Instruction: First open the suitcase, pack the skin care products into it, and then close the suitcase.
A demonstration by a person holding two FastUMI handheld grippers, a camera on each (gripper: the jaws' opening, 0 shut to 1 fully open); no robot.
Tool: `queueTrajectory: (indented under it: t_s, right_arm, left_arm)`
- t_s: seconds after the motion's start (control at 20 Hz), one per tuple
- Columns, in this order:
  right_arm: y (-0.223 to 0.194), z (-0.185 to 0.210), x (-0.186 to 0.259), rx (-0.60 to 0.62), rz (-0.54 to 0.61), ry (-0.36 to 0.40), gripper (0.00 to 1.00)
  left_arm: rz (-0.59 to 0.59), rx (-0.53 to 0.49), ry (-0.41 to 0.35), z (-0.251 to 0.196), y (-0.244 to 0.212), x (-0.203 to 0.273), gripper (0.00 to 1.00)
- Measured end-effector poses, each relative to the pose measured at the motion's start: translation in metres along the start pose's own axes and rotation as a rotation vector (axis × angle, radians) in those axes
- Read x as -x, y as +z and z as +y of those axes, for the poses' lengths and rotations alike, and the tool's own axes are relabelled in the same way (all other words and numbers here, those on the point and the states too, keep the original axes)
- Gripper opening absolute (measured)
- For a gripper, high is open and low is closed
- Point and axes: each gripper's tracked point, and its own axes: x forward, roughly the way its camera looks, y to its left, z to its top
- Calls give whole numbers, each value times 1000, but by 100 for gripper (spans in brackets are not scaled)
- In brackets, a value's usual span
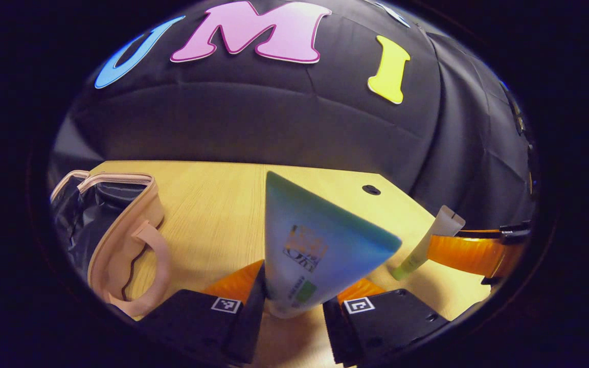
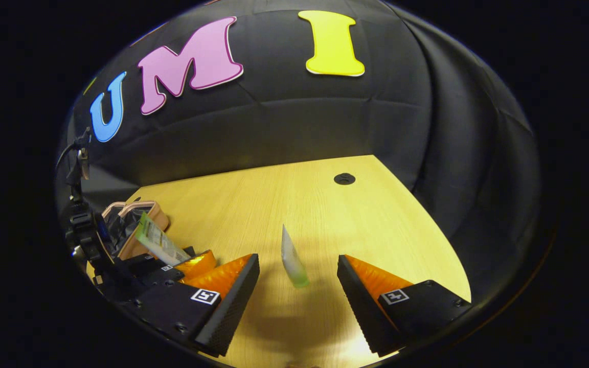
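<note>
Presently, a blue-green tube (image 1: 320, 245) is seen held in the left claw (image 1: 288, 301), both fingers pressed against its lower end near the cap, with the flat crimped end pointing up and away from the camera. To the left in the left gripper view, the pale pink suitcase (image 1: 120, 240) is seen lying open on the wooden bench (image 1: 212, 204), its dark lining exposed and its handle (image 1: 154, 271) turned toward the claw. At the right edge of the same view, a slim pale tube with a green cap (image 1: 427, 245) is seen standing tilted, just beside one finger of the other claw.

In the right gripper view, the right claw (image 2: 298, 286) is shown wide open, with nothing gripped. The slim tube (image 2: 292, 260) is seen between its fingers, touching neither, standing cap-down on the bench and leaning. Further left, the left claw (image 2: 182, 266) is visible with its tube (image 2: 159, 243) raised, just in front of the open suitcase (image 2: 136, 225). A dark round hole (image 2: 344, 179) is seen in the bench near the far edge.
</note>
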Motion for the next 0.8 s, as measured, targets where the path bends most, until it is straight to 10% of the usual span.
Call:
queueTrajectory:
  t_s: [0.25, 0.4, 0.45, 0.5, 0.6, 0.8]
  right_arm:
    - [-15, 4, -36, 17, 23, -2, 98]
    - [-8, -1, -51, 40, -16, -40, 72]
    - [-6, -2, -54, 38, -28, -46, 51]
    - [-3, -1, -57, 26, -37, -43, 59]
    - [3, 3, -56, 8, -56, -27, 29]
    - [1, 11, -57, 78, -67, -2, 18]
  left_arm:
    - [4, -32, 35, 9, 0, 2, 48]
    - [4, -64, 44, 7, -1, 1, 47]
    - [1, -71, 46, 7, -1, 1, 50]
    - [1, -72, 47, 6, -1, 1, 46]
    - [-1, -66, 45, 8, -2, 2, 46]
    - [-1, -74, 46, 6, -2, 2, 46]
